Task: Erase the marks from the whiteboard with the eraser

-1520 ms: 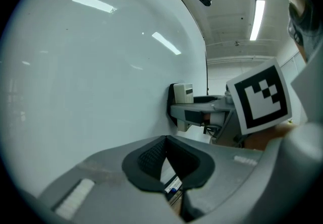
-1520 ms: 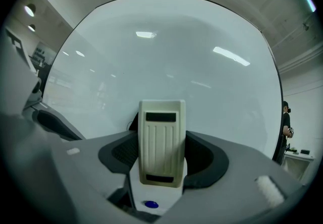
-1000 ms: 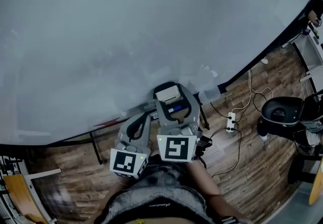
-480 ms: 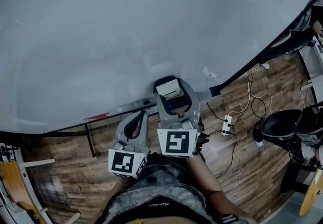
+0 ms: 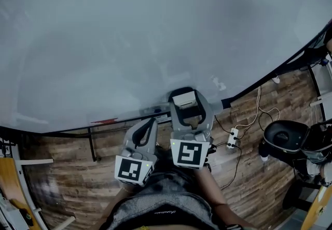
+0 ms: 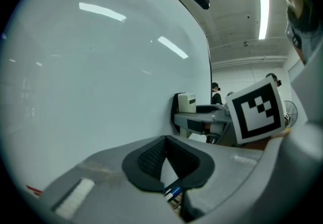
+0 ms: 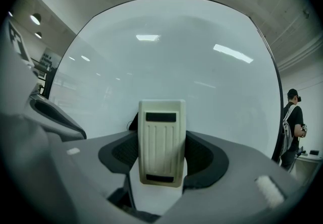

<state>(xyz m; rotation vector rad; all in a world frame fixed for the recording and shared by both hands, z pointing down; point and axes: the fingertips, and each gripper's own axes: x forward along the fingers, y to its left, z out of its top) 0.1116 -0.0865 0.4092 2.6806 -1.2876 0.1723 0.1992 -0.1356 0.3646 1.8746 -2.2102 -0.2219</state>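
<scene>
Right gripper view shows the right gripper [image 7: 161, 160] clamped on the cream eraser [image 7: 161, 132]. Its long axis runs out along the jaws toward the whiteboard [image 7: 166, 51], ribbed back to the camera. Just beside it, the left gripper [image 5: 144, 135] is pinched together and empty, near a red marker [image 5: 104, 120] on the board's ledge, with a power strip [image 5: 232, 138] on the wood floor [image 5: 67, 182].

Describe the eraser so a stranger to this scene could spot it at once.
The big whiteboard fills the head view. Near its lower edge the right tool grips the eraser: a cream ribbed plastic block with a dark slot at each end. The left tool beside it holds nothing.
</scene>
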